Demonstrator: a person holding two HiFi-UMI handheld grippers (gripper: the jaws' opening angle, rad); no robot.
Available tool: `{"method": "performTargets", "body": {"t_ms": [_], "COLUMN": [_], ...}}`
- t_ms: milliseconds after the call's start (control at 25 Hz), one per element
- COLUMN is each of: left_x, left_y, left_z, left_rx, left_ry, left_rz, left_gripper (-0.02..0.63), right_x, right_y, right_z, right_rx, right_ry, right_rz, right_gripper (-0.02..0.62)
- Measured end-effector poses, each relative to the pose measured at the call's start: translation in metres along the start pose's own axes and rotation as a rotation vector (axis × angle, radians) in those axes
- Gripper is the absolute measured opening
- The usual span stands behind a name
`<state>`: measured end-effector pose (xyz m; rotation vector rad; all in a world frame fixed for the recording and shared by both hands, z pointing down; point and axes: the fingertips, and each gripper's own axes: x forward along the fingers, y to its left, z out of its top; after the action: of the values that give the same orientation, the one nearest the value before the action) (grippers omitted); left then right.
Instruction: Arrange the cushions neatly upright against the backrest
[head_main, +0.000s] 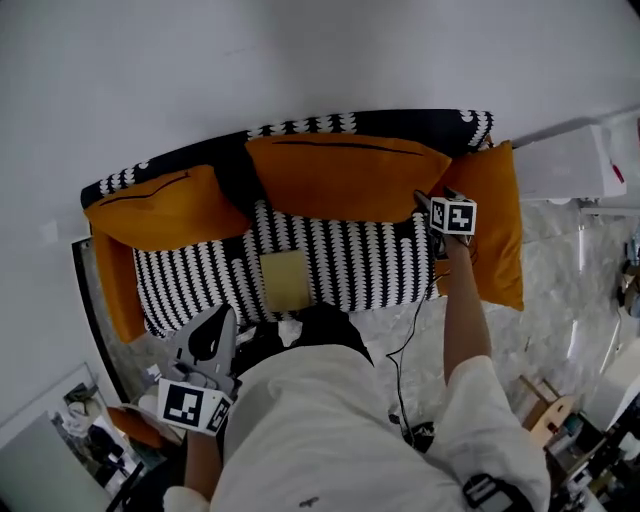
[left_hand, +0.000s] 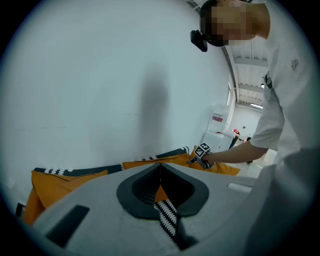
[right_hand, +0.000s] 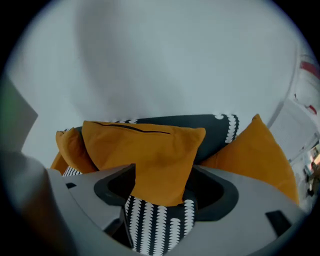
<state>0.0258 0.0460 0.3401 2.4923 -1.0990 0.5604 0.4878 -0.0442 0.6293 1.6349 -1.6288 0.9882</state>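
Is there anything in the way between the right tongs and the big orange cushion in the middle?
No, nothing visible. The right tongs are open beside the middle cushion's lower right corner, and that cushion shows straight through their gap, with only the striped sofa seat underneath.

Head view: camera sits above the person's shoulders and faces steeply down onto the sofa (head_main: 380, 270). Seat, backrest (head_main: 300, 127) and a strip of wall (head_main: 300, 50) are all in frame, at mid range.

Left gripper view: camera rides the left gripper (head_main: 215, 330), low off the sofa's left front corner. It faces along the backrest towards the far end, well away from it, and catches the right gripper (left_hand: 194, 159) and the person's arm (left_hand: 235, 152).

Right gripper view: camera is close in over the seat, tilted down, facing the middle cushion (right_hand: 145, 150) and the backrest.

Shared by all three: middle cushion, backrest top, wall.
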Motion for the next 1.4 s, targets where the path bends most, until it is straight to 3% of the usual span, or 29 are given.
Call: {"method": "performTargets", "body": {"t_ms": [320, 440, 560, 760, 920, 1040, 1240, 1320, 1400], "left_x": [0.019, 0.024, 0.025, 0.025, 0.023, 0.022, 0.015, 0.012, 0.008], "left_y": [-0.011, -0.011, -0.008, -0.004, -0.003, -0.002, 0.000, 0.000, 0.001], "left_z": [-0.017, -0.016, -0.013, -0.008, -0.006, -0.005, -0.002, 0.000, 0.001], "left_rx": [0.005, 0.005, -0.001, -0.004, -0.005, -0.008, -0.017, -0.020, -0.022], "left_ry": [0.106, 0.118, 0.113, 0.094, 0.084, 0.071, 0.033, 0.010, -0.015], "left_rz": [0.029, 0.038, 0.051, 0.063, 0.069, 0.074, 0.080, 0.076, 0.068], "left_gripper": [0.012, 0.012, 0.012, 0.012, 0.011, 0.012, 0.012, 0.012, 0.012], "right_x": [0.066, 0.076, 0.071, 0.060, 0.064, 0.067, 0.028, 0.011, -0.007], "right_y": [-0.009, -0.013, -0.014, -0.012, -0.018, -0.030, -0.038, -0.024, 0.003], "right_z": [-0.003, 0.005, 0.012, 0.029, 0.039, 0.037, 0.048, 0.046, 0.041], "right_rx": [0.109, 0.071, -0.015, -0.108, -0.088, -0.074, -0.056, -0.056, -0.044], "right_ry": [0.043, 0.047, 0.052, 0.015, 0.060, 0.106, 0.007, -0.017, -0.029], "right_rz": [0.072, 0.040, -0.028, -0.103, -0.081, -0.086, -0.145, -0.089, 0.037], "right_gripper": [0.310, 0.302, 0.147, 0.065, 0.075, 0.168, 0.176, 0.151, 0.078]}}
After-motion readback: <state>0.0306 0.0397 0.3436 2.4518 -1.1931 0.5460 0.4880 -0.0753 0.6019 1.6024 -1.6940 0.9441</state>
